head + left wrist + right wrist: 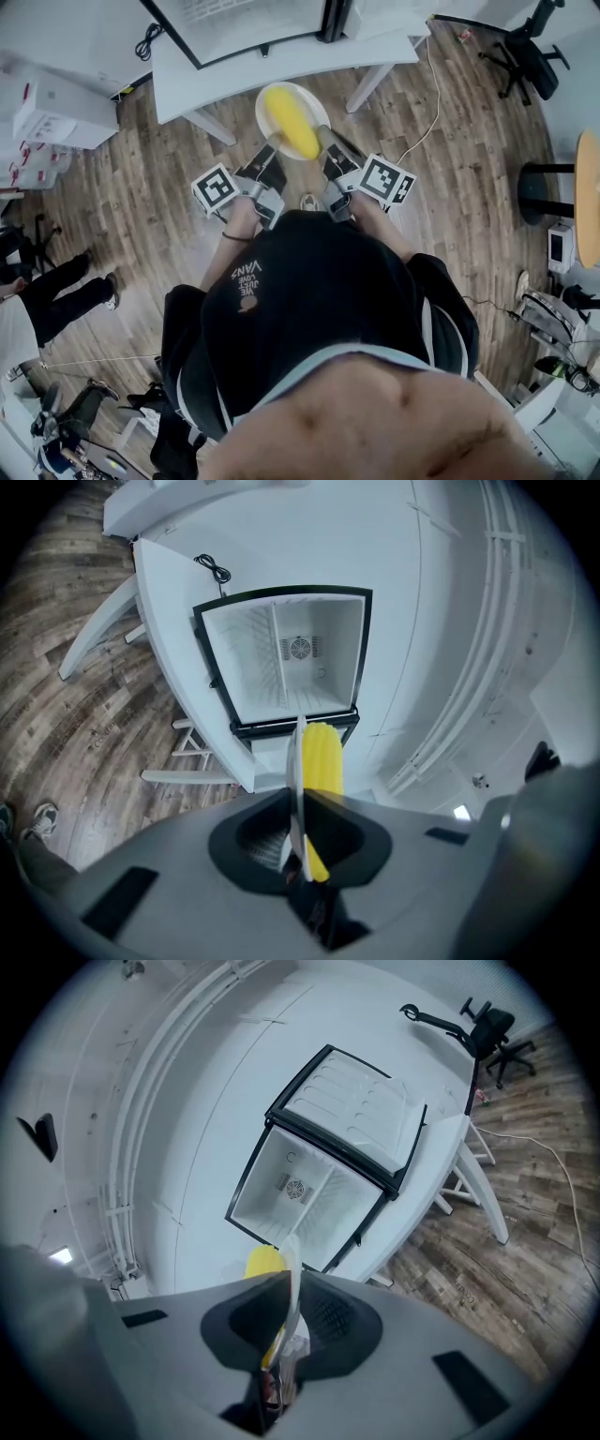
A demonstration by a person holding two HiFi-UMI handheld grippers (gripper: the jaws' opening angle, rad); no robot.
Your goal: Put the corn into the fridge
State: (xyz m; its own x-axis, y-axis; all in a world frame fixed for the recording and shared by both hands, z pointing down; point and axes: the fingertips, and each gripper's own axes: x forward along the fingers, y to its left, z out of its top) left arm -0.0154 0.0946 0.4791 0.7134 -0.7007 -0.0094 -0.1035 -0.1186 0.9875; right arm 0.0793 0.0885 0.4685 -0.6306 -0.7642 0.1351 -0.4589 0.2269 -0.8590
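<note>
Yellow corn (292, 122), one cob, lies lengthwise on a white plate (315, 105) that we carry ahead of us above the wood floor (141, 187). Left hand-held gripper (274, 142): jaws pressed together on the plate's rim at our left, with the thin white edge standing between the dark pads in the left gripper view and the cob just beyond it. Right hand-held gripper (324, 137): jaws pinching the opposite rim in the same way, the cob showing beside the plate edge. Each hand-held gripper bears a cube with square markers. Fridge (286, 653): small, black-framed, with a white interior and a round fan grille on the rear wall. It stands on the white worktop (281, 66) with its door (361, 1101) swung open. Corn and plate are in front of the fridge, apart from it and outside the compartment. Black cable (214, 569): coiled on the worktop beside the fridge. Office chair (525, 52): black, well off to our right.
</note>
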